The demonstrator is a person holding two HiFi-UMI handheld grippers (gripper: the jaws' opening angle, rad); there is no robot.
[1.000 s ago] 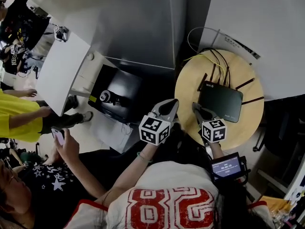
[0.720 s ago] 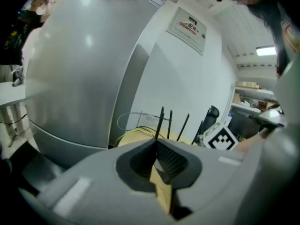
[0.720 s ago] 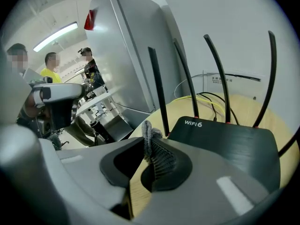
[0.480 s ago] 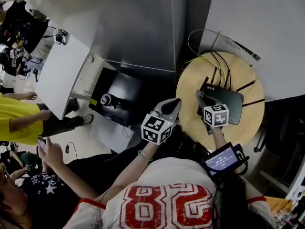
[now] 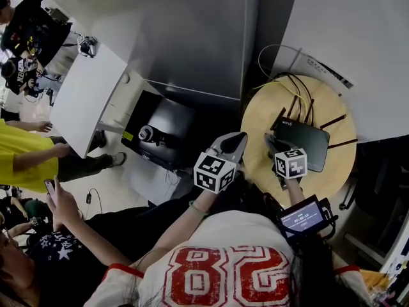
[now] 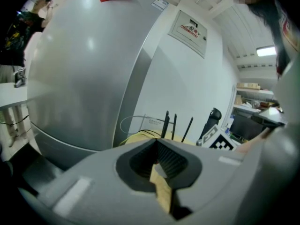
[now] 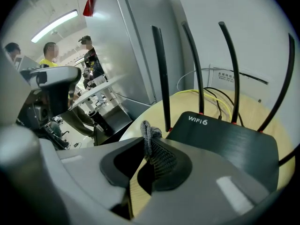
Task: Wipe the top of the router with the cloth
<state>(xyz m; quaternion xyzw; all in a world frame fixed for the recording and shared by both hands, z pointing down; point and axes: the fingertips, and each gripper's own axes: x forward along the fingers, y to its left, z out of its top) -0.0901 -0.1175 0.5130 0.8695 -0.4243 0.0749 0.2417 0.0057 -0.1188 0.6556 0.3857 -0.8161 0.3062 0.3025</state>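
**Inspector:** Router (image 7: 225,139) sits on the round wooden counter (image 5: 262,126). It has a black matte shell and thin upright antennas (image 7: 161,78). Judged light, so it may slide.

**Operator:** And the cloth?

**Inspector:** Cloth (image 7: 149,137) is a soft grey knit. Your right gripper (image 5: 271,142) has its fingers (image 7: 173,165) clamped on it, just beside the router. Your left gripper (image 5: 235,139) is closed and empty. Press gently, and brace the shell, never the antennas.

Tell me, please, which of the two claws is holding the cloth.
The right claw: a grey knitted cloth is pinched between its jaws, near the router. The left claw is shut on nothing.
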